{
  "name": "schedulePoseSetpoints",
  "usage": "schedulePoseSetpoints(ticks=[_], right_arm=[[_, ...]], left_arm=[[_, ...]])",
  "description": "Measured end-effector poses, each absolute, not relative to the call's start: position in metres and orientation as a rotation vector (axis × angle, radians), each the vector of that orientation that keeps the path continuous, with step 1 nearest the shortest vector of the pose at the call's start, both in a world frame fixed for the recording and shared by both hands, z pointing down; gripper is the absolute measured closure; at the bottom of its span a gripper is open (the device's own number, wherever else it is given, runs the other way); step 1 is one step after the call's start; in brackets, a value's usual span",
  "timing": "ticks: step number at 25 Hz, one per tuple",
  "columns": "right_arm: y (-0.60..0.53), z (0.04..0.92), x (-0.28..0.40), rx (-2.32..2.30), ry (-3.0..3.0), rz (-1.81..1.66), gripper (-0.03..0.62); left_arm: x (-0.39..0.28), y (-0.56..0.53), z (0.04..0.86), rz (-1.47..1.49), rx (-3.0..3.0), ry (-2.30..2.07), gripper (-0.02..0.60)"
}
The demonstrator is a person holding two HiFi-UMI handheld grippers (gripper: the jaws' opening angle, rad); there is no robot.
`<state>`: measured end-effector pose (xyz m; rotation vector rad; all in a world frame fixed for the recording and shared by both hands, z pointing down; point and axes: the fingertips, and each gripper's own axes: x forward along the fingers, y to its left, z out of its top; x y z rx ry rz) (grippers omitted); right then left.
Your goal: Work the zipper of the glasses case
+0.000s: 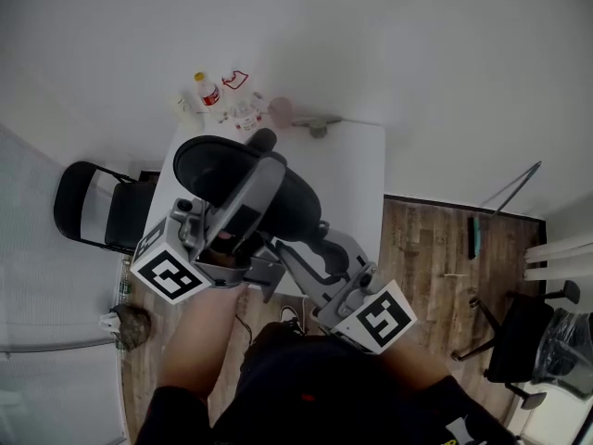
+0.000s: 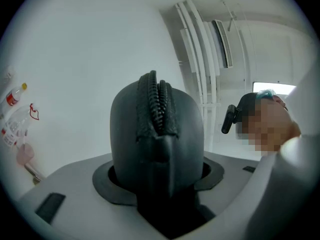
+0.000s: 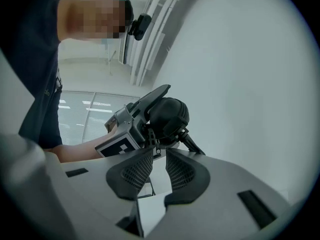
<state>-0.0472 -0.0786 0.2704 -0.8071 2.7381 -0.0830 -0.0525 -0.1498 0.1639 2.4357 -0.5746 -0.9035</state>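
Note:
The black glasses case (image 1: 232, 176) is lifted off the table, and my left gripper (image 1: 259, 170) is shut on it. In the left gripper view the case (image 2: 156, 139) stands upright between the jaws, its closed zipper (image 2: 157, 104) facing the camera. My right gripper (image 1: 278, 253) reaches up under the case from the lower right. In the right gripper view the case (image 3: 170, 114) hangs just beyond the right gripper (image 3: 158, 151). The jaws stand nearly together, with the small zipper pull (image 3: 158, 146) caught at their tips.
A white table (image 1: 357, 179) lies below, with a bottle (image 1: 206, 89) and small items at its far end. A black chair (image 1: 88, 202) stands at the left. At the right are the wooden floor (image 1: 426, 248) and an office chair (image 1: 519, 341).

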Motion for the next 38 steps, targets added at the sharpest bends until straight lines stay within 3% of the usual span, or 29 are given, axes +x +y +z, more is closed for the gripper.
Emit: schedulePoseSetpoints(ticks=[14, 38], right_arm=[[-0.069, 0.261, -0.051, -0.869, 2.746, 0.028, 0.576], [-0.054, 0.258, -0.023, -1.042, 2.757, 0.216, 0.577]], left_arm=[[-0.067, -0.148, 0.166, -0.951, 2.335, -0.553, 0.327], [-0.093, -0.134, 0.179, -1.094, 2.182, -0.558, 0.325]])
